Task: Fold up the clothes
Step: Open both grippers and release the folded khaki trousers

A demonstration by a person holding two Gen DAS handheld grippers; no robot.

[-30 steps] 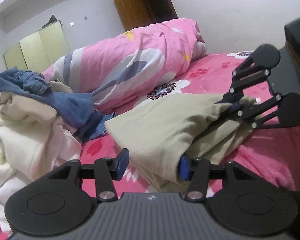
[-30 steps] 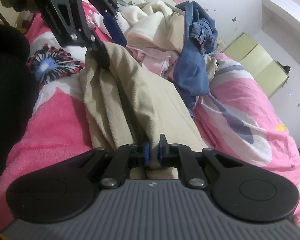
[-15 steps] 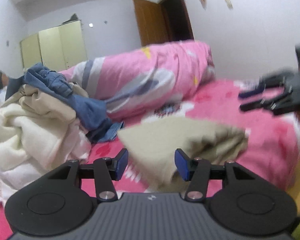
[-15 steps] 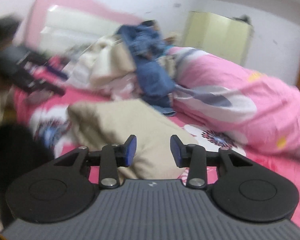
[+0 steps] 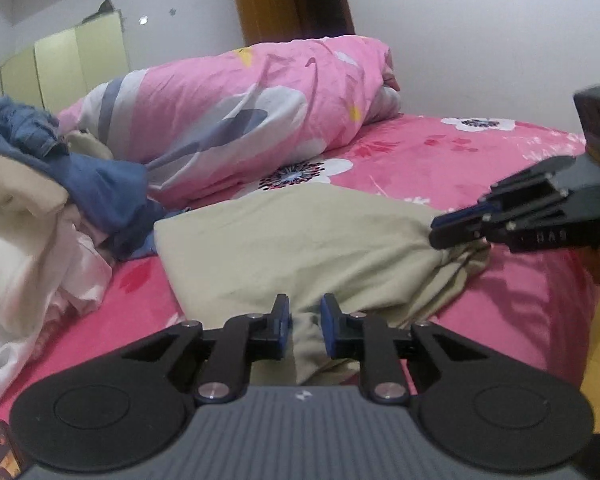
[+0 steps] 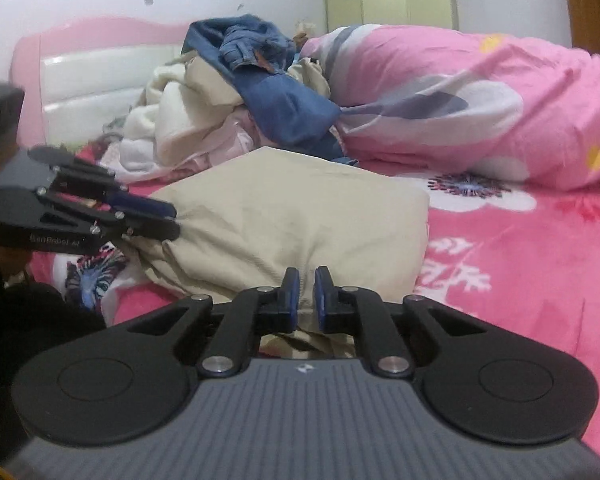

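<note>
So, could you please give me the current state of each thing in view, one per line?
Beige folded garment: lying flat on the pink floral bedsheet, near edge bunched.
Left gripper: jaws just closed, pinching beige cloth.
Right gripper: jaws just closed, pinching beige cloth.
Pile of unfolded clothes: heaped, blue denim on top.
Pink floral duvet: rolled up.
Brown wooden door: open.

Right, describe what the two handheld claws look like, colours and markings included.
Both match. The left claw and right claw have black linkage arms on silver pivot screws, blue pads on the fingertips, round black discs at each side and a ribbed grey body with a small white logo. White lettering marks one side; it is too blurred to read.
</note>
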